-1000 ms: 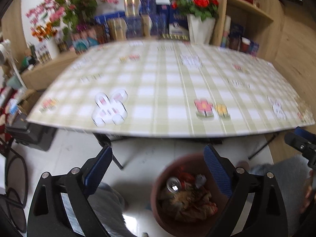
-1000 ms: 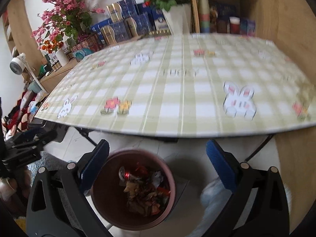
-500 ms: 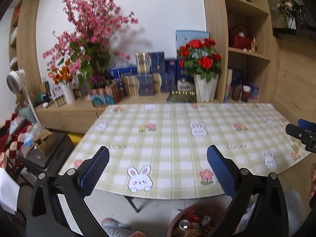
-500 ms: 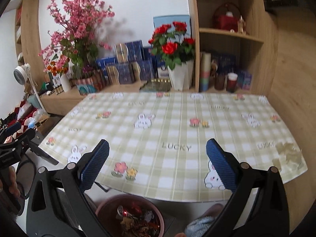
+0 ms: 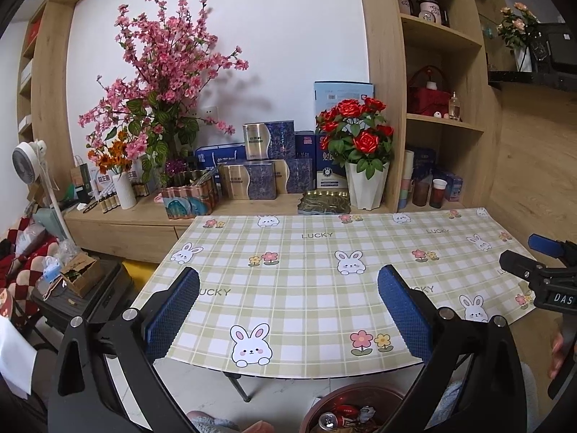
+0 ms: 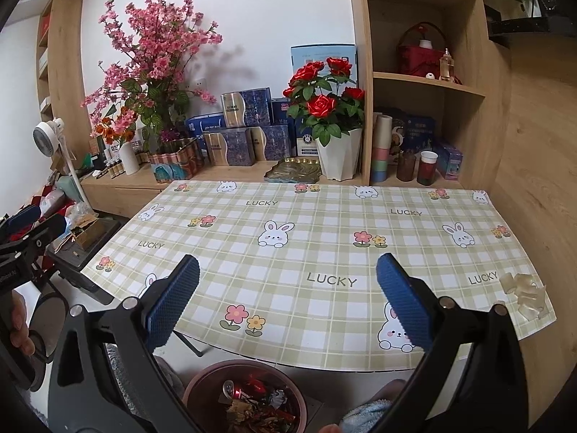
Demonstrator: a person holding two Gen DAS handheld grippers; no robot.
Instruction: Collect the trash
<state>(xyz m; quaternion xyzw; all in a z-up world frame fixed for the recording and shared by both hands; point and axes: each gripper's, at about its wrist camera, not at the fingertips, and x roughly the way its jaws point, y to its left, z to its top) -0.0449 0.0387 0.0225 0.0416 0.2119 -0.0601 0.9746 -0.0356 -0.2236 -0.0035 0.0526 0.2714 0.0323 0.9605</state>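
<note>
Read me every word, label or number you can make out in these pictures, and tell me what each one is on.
"LUCKY": printed several times on the checked tablecloth.
"DAS": white letters on the right gripper, cut off at the edge of the left wrist view.
Blue and gold boxes on the sideboard: print too small to read.
Tall pale blue box behind the roses: label too small to read.
Can in the trash bin: no legible text.

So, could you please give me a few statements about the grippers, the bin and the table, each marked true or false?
1. Both grippers, left gripper and right gripper, are open and hold nothing. True.
2. The bin is empty. False: it holds a can and crumpled trash.
3. The bin stands on the table. False: it sits on the floor below the near edge.
4. Clear tape pieces lie at the table's right corner. True.
</note>
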